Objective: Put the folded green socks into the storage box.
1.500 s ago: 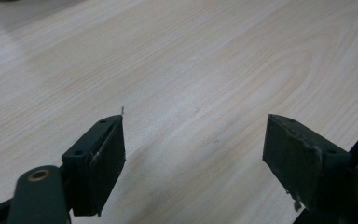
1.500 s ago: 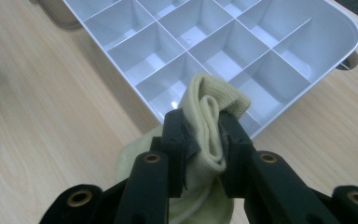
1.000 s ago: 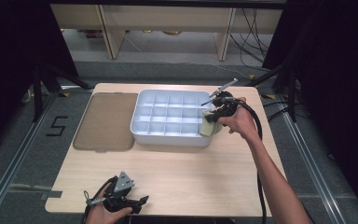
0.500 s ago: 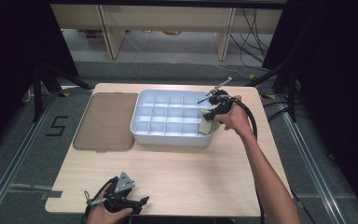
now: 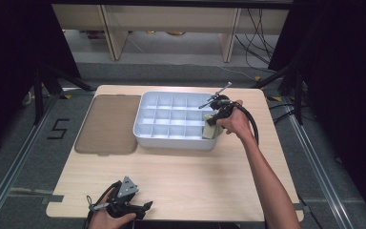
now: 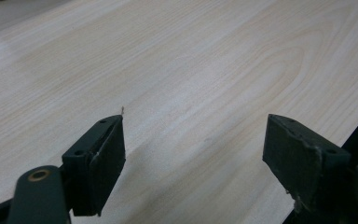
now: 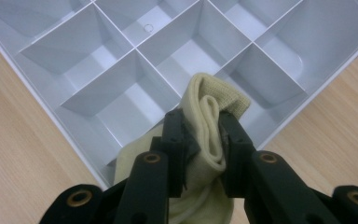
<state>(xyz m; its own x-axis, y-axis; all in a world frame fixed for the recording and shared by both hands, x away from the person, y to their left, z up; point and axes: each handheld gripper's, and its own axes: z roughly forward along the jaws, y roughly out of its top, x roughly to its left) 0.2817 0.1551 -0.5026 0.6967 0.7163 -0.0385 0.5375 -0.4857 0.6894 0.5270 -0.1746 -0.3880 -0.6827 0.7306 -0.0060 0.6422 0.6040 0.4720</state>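
My right gripper [image 7: 200, 154]: jaws clamped on a folded pale yellow cloth [image 7: 204, 140], held over the near right corner of the tray.
Cloth position: hanging at the near right compartment of the white divided tray [image 5: 171, 138], lower part draped over the tray's near wall.
My left gripper [image 6: 193, 154]: jaws wide apart, nothing between them, low over the bare tabletop [image 6: 191, 70] at its near left edge.
Brown mat [image 5: 107, 124]: flat, just left of the tray.
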